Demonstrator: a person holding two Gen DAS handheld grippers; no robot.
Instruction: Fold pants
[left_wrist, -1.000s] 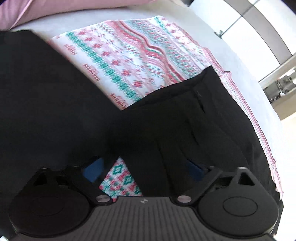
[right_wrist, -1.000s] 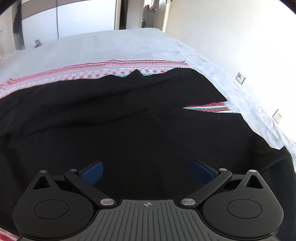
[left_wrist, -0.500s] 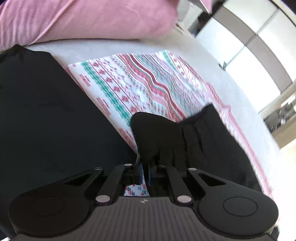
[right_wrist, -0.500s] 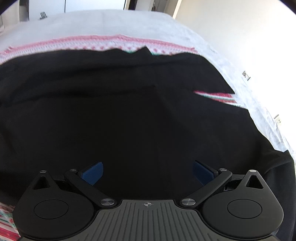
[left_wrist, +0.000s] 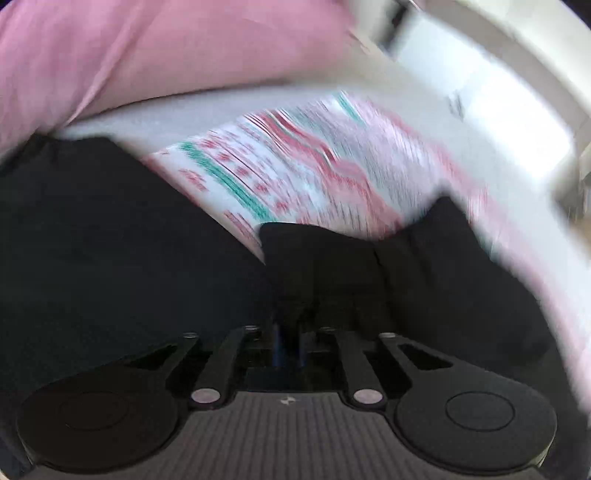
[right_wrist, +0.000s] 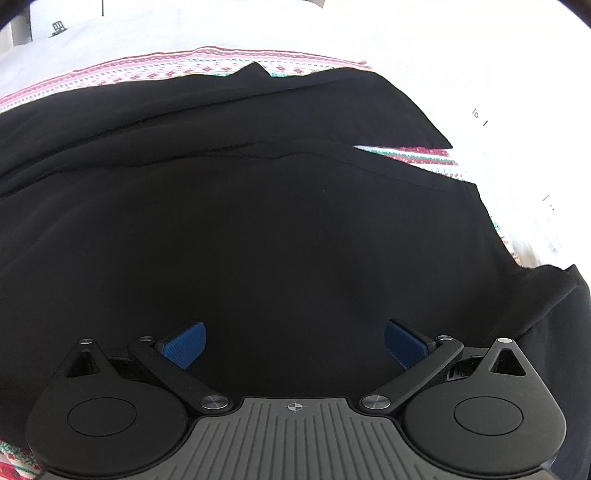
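1. Left wrist view is blurry. The left gripper (left_wrist: 288, 345) has its two blue fingers (left_wrist: 277, 345) very near each other, with a fold of the black pants (left_wrist: 343, 273) pinched between them. The jaws have just opened a tiny bit, but the cloth is still caught there.
2. The pinched bit of the pants stands up in a small hump just past the fingers.
3. More of the black cloth lies flat on the left side of that view.
4. Under the pants is a blanket (left_wrist: 295, 173) with red, green and white stripes. A big pink pillow (left_wrist: 166, 55) lies behind it.
5. Right wrist view is sharp. The right gripper (right_wrist: 294, 345) is wide open. Its blue pads (right_wrist: 184, 343) are far apart with nothing squeezed between them.
6. The right gripper is over the wide, flat part of the pants (right_wrist: 258, 229), which fill most of that view.
7. The striped blanket (right_wrist: 147, 70) peeks out past the far edge of the pants, on a white bed (right_wrist: 424, 44).
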